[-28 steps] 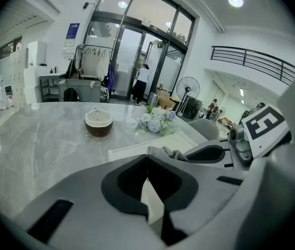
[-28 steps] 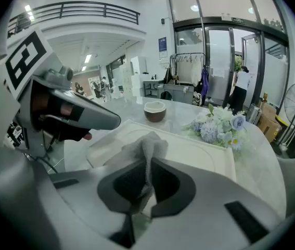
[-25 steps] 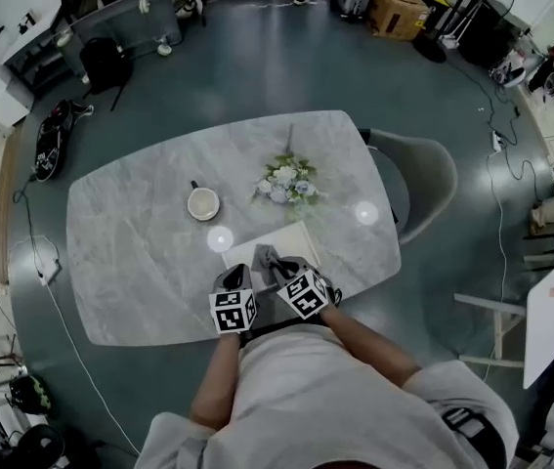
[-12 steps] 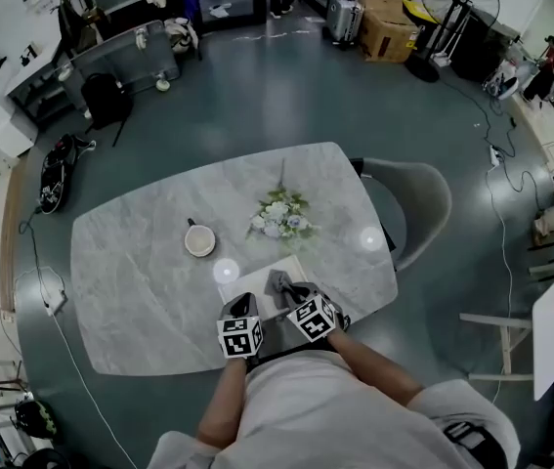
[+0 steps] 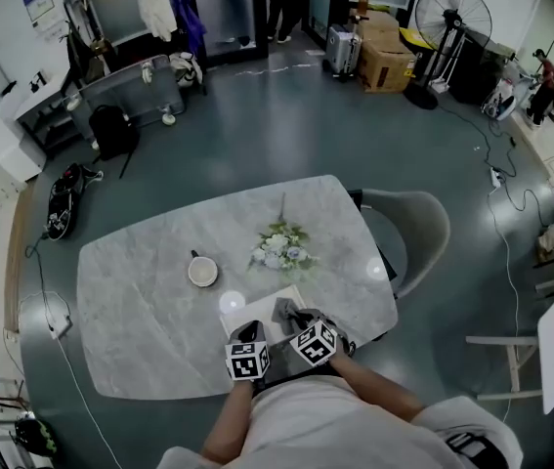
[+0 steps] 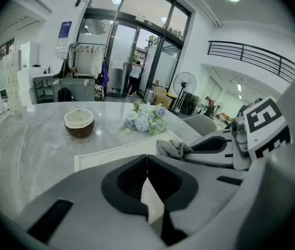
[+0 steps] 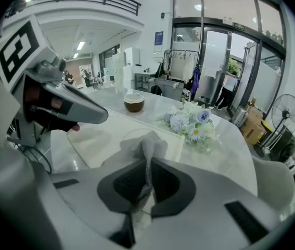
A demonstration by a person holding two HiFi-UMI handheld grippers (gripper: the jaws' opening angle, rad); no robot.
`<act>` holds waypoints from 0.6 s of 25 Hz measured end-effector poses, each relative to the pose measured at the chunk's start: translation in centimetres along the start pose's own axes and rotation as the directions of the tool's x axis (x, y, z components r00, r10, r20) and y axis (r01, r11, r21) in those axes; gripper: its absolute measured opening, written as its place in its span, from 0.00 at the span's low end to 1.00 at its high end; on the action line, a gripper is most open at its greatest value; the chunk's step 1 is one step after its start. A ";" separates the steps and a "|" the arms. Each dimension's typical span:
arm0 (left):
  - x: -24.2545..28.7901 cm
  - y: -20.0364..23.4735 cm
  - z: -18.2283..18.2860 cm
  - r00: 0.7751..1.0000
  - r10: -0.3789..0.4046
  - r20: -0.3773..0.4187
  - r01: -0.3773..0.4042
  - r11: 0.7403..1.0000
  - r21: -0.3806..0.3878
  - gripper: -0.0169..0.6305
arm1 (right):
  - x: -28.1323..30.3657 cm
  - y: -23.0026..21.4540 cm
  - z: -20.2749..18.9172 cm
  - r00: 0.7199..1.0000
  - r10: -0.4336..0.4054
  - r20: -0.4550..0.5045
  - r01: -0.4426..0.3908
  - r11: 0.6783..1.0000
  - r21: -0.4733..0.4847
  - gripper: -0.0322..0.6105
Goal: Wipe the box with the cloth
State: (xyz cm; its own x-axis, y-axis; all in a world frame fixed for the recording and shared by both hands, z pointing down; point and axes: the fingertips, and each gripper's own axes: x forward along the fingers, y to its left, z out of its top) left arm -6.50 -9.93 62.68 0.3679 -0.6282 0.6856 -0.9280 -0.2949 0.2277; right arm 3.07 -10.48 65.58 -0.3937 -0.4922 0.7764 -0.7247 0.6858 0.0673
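carefully, i'm pinching the grey cloth (image 7: pixel 146 140) in the right gripper (image 7: pixel 147 163) over the white box (image 7: pixel 98 139) at the near edge of the table (image 5: pixel 140 301), aiming for flat strokes, left gripper (image 6: pixel 146 159) sitting pressed together alongside.

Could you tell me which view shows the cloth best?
Right gripper view: the cloth is close up, pinched in the right gripper. Left gripper view shows it bunched, side-on; head view, a tiny grey patch.

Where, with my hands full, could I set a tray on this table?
Bare marble lies left of the cup and at the table's right end beyond the flowers. Crowded at the near edge: box, cloth, left gripper, right gripper.
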 end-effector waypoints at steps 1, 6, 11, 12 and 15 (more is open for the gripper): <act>0.1 -0.2 0.1 1.000 -0.002 0.000 0.002 1.000 0.001 0.06 | -0.1 -0.4 -0.1 1.000 -0.001 -0.003 0.001 1.000 0.011 0.11; 0.6 -0.8 0.4 1.000 -0.015 0.006 0.015 1.000 0.006 0.06 | -0.3 -1.5 -0.4 1.000 -0.023 -0.019 0.023 1.000 -0.006 0.11; 0.4 -0.5 0.9 1.000 -0.023 0.017 0.023 1.000 0.000 0.06 | -0.1 -1.4 -0.3 1.000 -0.015 -0.011 0.015 1.000 0.014 0.11; 0.3 -0.4 1.0 0.999 -0.025 0.021 0.025 1.000 -0.002 0.06 | 0.0 -1.5 -0.3 1.000 -0.005 -0.008 0.005 0.999 0.037 0.11; -0.5 0.3 1.0 0.999 -0.029 0.039 0.030 1.000 -0.010 0.06 | 0.1 -1.7 -0.5 1.000 0.014 -0.011 -0.012 0.994 0.111 0.11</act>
State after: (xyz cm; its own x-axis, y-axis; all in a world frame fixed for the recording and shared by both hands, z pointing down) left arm -6.91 -10.41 61.66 0.3967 -0.6468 0.6514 -0.9173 -0.3060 0.2549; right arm 4.56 -11.45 65.87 -0.3976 -0.4770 0.7838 -0.7779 0.6283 -0.0122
